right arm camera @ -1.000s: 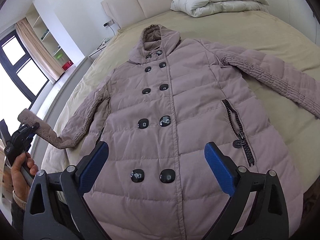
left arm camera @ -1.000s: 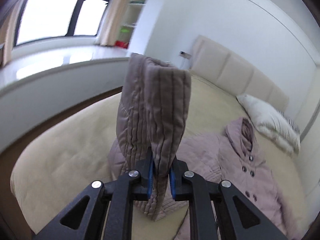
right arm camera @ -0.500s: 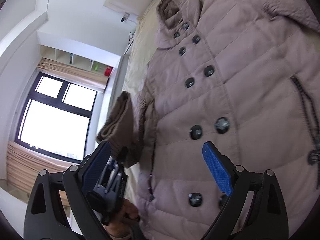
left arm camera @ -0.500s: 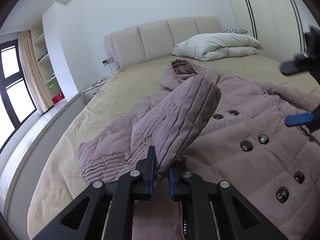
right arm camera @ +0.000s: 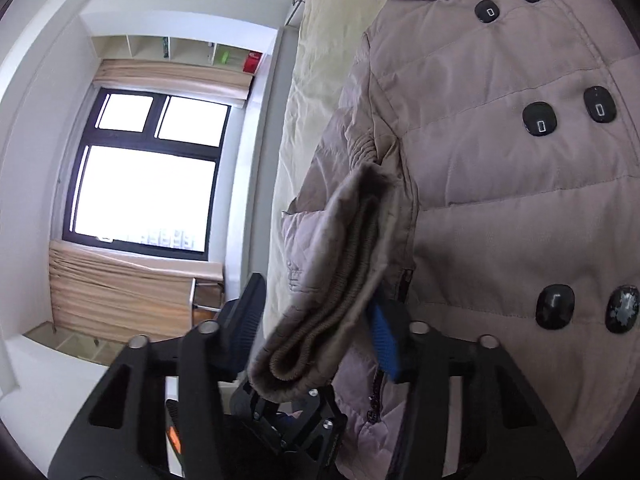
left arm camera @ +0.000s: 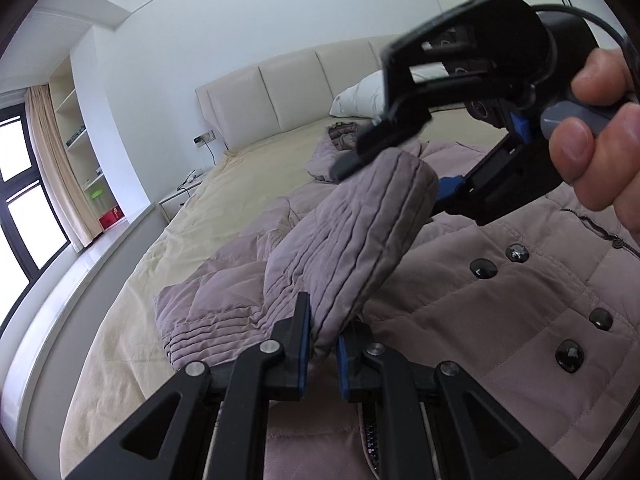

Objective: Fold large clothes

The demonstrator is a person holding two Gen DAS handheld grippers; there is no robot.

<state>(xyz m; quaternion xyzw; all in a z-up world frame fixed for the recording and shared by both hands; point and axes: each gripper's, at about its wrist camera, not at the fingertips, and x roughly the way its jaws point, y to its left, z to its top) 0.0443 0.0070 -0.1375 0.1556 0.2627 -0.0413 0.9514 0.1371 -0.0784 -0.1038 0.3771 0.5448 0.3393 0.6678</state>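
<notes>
Left gripper [left arm camera: 322, 344]: jaws clenched on the sleeve [left arm camera: 352, 248] of the puffer coat [left arm camera: 500, 300], near the cuff; sleeve rises from the jaws, tilted up and to the right. Right gripper [right arm camera: 320, 332]: jaws released, one each side of the sleeve's cuff end [right arm camera: 320, 320], w/ gap on the left side. Right hand [left arm camera: 600, 140] grips the tool handle, upper right. Coat lies flat on the bed [left arm camera: 240, 200], buttons [right arm camera: 540, 118] up. Far end: headboard [left arm camera: 288, 92], pillow [left arm camera: 356, 98].

1 coat [left arm camera: 500, 292], 2 grippers, 1 bed [left arm camera: 224, 216], 1 pillow [left arm camera: 356, 100].
</notes>
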